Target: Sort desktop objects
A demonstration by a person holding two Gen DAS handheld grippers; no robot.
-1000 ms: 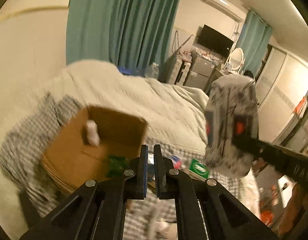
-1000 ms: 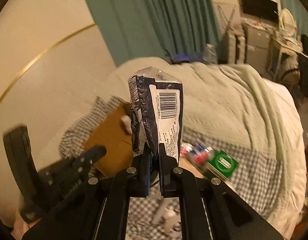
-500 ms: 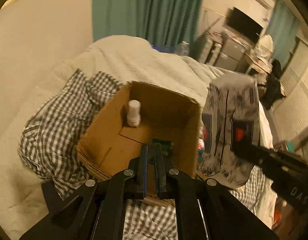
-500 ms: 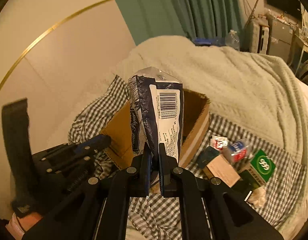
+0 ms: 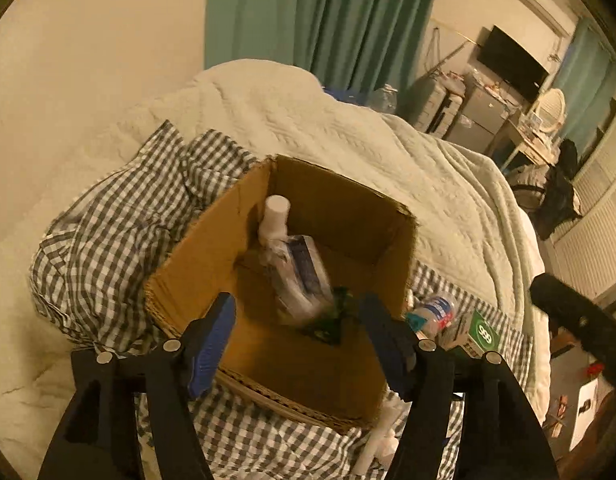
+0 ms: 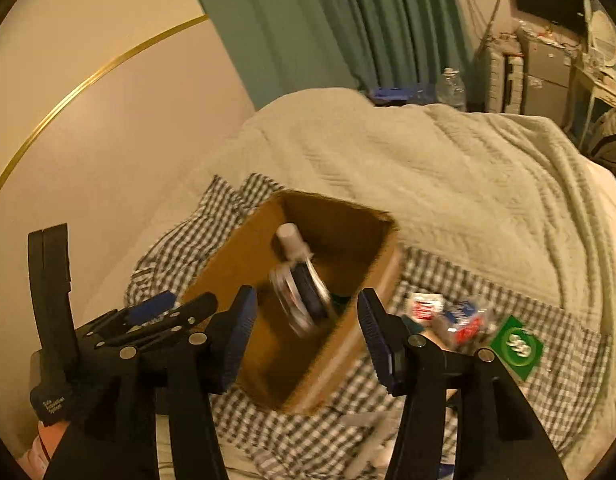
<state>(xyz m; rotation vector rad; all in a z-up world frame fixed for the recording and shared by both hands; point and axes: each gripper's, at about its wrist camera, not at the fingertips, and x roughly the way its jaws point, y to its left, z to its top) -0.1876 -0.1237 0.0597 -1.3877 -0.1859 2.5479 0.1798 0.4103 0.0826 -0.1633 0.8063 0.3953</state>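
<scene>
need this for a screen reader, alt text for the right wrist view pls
A blurred blue-and-white packet is in the open cardboard box beside a white bottle, with the right gripper opening empty above it. The box sits on checked cloth on a bed; the left gripper is at lower left.

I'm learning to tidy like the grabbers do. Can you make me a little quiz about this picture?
1. True or false: the box is empty.
2. What stands upright at the back of the box? A) white bottle B) green "999" pack C) cup
3. Fill in: the packet is inside the ____.

Key: 1 false, the bottle and the packet are in it. 2 A. 3 box; the right gripper is opening, nothing between its fingers.
</scene>
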